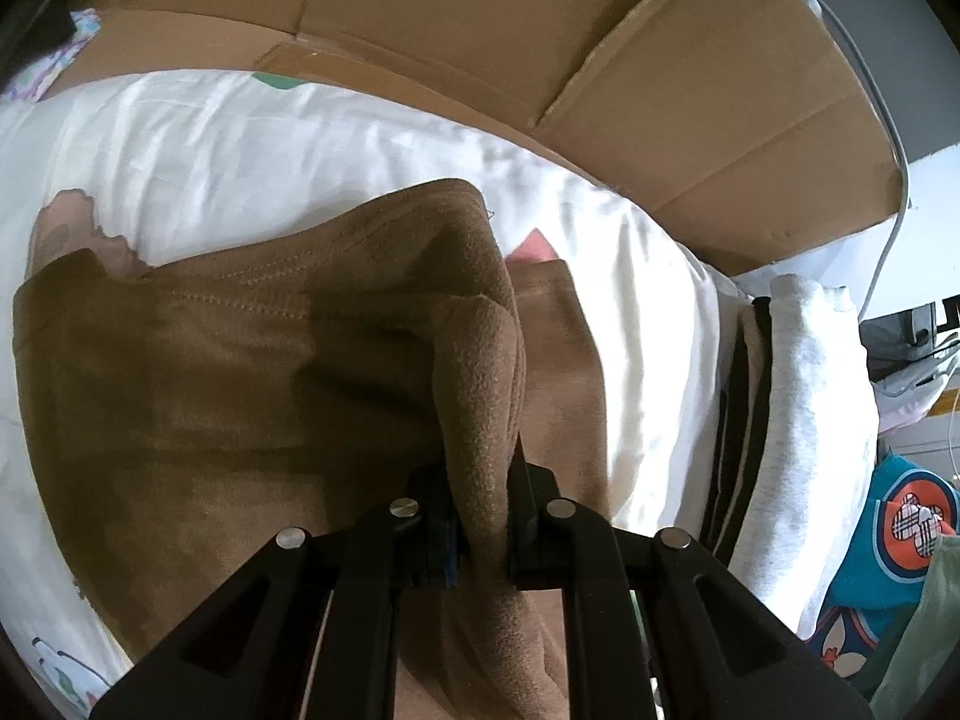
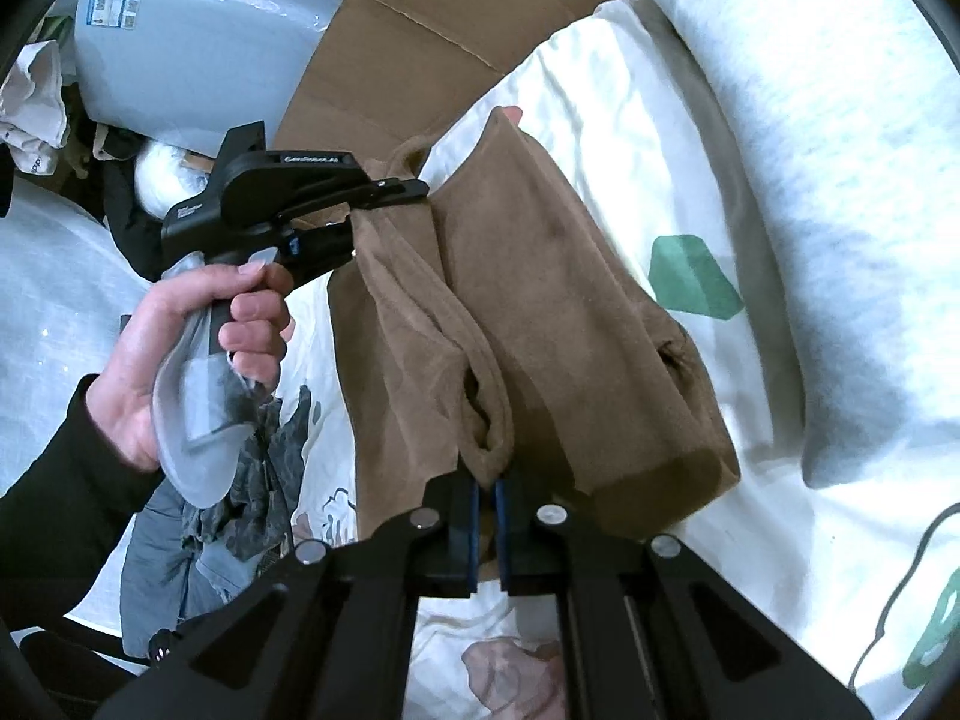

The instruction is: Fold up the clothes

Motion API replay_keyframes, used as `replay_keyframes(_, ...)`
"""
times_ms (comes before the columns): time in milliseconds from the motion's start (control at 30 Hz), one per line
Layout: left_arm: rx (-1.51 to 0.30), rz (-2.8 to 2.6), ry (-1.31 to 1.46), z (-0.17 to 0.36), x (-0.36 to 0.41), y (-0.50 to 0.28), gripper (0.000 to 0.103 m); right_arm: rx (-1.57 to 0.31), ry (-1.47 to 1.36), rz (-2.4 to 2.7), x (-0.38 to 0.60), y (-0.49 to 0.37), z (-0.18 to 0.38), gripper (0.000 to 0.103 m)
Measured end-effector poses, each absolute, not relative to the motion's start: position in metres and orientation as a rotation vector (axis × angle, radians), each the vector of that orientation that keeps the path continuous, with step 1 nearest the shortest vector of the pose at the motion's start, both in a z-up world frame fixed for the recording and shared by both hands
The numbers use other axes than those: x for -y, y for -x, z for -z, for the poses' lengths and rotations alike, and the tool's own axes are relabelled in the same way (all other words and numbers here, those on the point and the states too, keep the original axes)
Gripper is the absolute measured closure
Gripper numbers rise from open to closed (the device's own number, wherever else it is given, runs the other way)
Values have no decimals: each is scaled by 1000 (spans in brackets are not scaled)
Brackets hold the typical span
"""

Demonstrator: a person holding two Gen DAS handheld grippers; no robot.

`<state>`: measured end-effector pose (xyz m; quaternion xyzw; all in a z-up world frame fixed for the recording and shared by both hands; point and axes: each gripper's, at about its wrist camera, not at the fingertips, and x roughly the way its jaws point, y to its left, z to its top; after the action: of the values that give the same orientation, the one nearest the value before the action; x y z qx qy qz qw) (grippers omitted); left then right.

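Slippage is the main risk: the brown fleece garment [image 2: 540,300] hangs between both tools above the white printed bedsheet [image 2: 630,138], and each grip takes only a thin bunch of soft pile. The left gripper [image 1: 480,516] is pressed together on a bunched ridge of fleece; the right gripper [image 2: 486,516] pinches a looped hem edge. If either pinch creeps off, that side would likely drop and the layers fall askew. Uneven pulling could also twist the doubled cloth, or drag it against the cardboard box [image 1: 660,90] just behind the sheet. Writing: the left tool's body carries small pale lettering, too blurred to read surely; a label on the grey wrapped bundle [image 2: 198,30] is illegible.
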<state>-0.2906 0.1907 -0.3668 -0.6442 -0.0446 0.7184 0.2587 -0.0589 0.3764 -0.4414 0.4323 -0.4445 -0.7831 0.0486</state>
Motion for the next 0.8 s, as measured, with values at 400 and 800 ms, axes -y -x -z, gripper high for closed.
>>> replay_keyframes(400, 49, -1904, 1745, 372, -224, 280, 94, 1447, -1337, 2406, -404, 40, 451, 100)
replay_keyframes(800, -36, -1907, 1751, 382, -240, 273, 94, 1511, -1386, 2373, -413, 30, 465, 100)
